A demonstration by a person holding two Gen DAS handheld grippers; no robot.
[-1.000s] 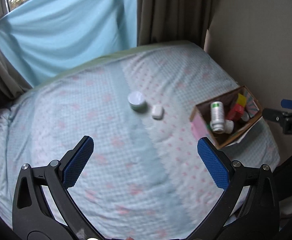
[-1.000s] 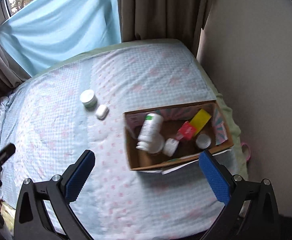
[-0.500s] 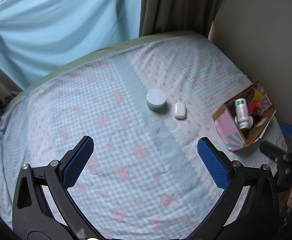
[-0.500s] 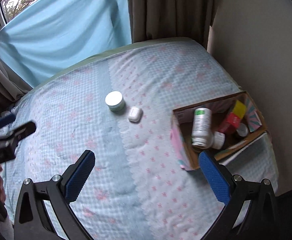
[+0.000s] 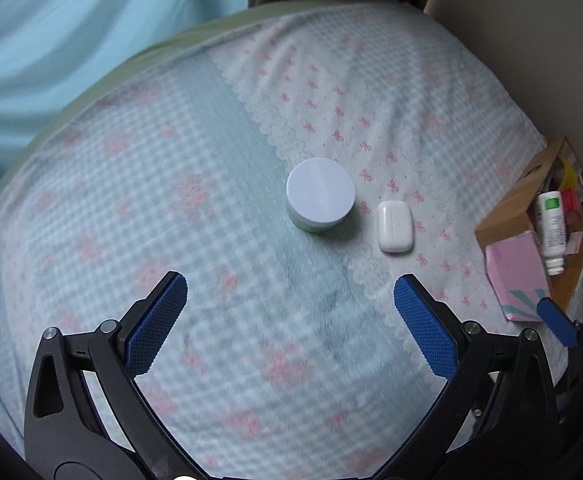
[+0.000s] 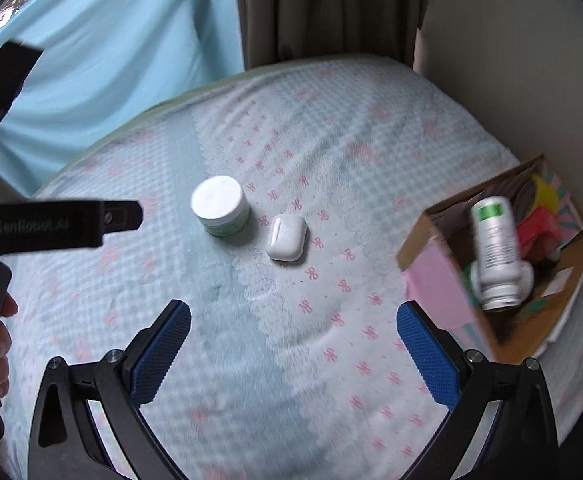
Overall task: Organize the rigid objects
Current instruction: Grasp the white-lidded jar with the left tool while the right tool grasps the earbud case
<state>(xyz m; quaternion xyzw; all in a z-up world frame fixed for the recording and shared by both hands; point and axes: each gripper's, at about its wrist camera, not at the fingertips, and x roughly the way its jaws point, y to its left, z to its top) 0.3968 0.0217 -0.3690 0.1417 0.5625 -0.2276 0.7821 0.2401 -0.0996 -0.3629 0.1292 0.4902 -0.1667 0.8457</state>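
A round jar with a white lid (image 5: 320,194) (image 6: 220,205) stands on the bed beside a white earbud case (image 5: 394,227) (image 6: 286,237). A cardboard box (image 5: 512,208) (image 6: 431,254) at the bed's right edge holds a white bottle with a green label (image 5: 550,226) (image 6: 495,248) and red and yellow items. My left gripper (image 5: 289,312) is open and empty, short of the jar. My right gripper (image 6: 293,338) is open and empty, short of the case.
The bed has a checked blue and pink cover (image 5: 211,240). A light blue sheet (image 6: 111,60) and brown curtain (image 6: 323,8) hang behind it. A wall (image 6: 511,60) is to the right. The left gripper's body (image 6: 51,224) shows at left in the right wrist view.
Both grippers have moved closer to the jar and earbud case, which now look larger. The box has shifted toward the right edge of both views. Both stay open.
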